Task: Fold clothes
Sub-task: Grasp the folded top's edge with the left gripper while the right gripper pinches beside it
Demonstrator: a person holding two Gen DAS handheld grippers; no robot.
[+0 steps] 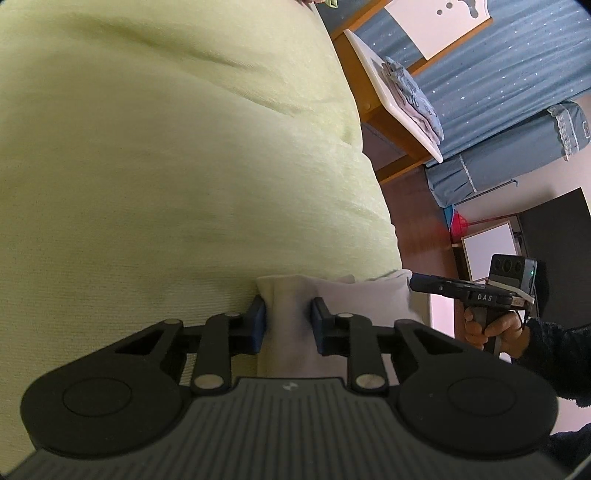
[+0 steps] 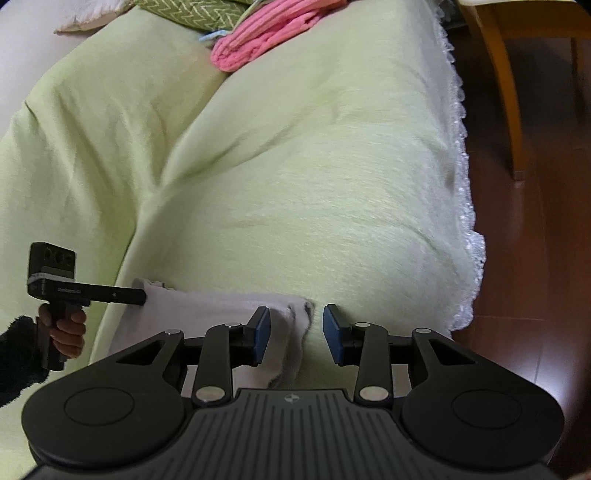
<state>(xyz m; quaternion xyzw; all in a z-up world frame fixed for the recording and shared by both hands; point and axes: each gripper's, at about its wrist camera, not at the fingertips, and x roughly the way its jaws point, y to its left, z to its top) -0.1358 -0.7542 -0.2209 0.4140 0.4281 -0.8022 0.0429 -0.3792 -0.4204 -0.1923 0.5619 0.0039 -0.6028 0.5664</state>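
A white cloth (image 1: 354,299) lies on a pale green sofa cover (image 1: 166,147). My left gripper (image 1: 287,321) has its blue pads on both sides of one end of the cloth and looks shut on it. In the right wrist view the same white cloth (image 2: 207,314) lies flat on the green cover (image 2: 314,184), and my right gripper (image 2: 295,328) is open over its right corner, with the left pad above the cloth and the right pad over bare cover. The left gripper also shows in the right wrist view (image 2: 142,295), at the cloth's far left end.
A pink knitted garment (image 2: 266,33) and a green patterned cushion (image 2: 184,14) lie at the back of the sofa. A lace trim (image 2: 463,184) marks the sofa's right edge above a dark wooden floor (image 2: 535,240). A wooden table (image 1: 391,92) carries folded clothes (image 1: 413,99).
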